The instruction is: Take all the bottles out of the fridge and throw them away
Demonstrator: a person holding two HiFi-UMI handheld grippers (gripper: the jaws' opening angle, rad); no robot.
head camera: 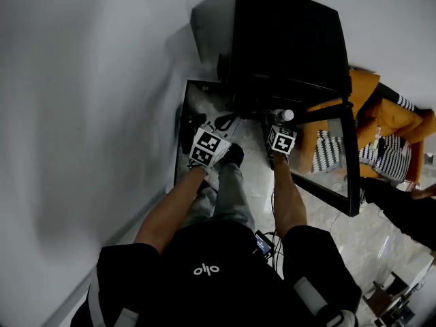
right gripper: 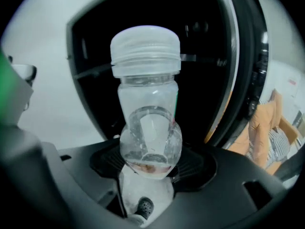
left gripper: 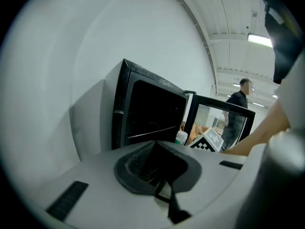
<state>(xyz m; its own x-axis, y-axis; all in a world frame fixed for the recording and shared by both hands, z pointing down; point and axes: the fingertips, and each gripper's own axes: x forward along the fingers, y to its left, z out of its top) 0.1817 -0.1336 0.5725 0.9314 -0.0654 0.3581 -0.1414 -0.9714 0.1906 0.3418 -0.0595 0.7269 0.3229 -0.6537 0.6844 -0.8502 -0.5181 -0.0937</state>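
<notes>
A black mini fridge (head camera: 286,39) stands against the white wall, its glass door (head camera: 351,155) swung open to the right. My right gripper (head camera: 281,125) is shut on a clear plastic bottle (right gripper: 147,104) with a white cap (head camera: 286,115), holding it upright just in front of the dark fridge opening. The jaws clasp the bottle's rounded lower body. That bottle (left gripper: 181,137) and the right gripper's marker cube also show in the left gripper view. My left gripper (head camera: 221,122) is shut and empty, low to the left of the fridge front. The fridge's inside is too dark to make out.
A white wall (head camera: 82,114) runs along the left. A person in an orange top (head camera: 381,114) is behind the open door at the right. Another person in dark clothes (left gripper: 237,109) shows through the door glass. The floor (head camera: 252,176) is pale marble.
</notes>
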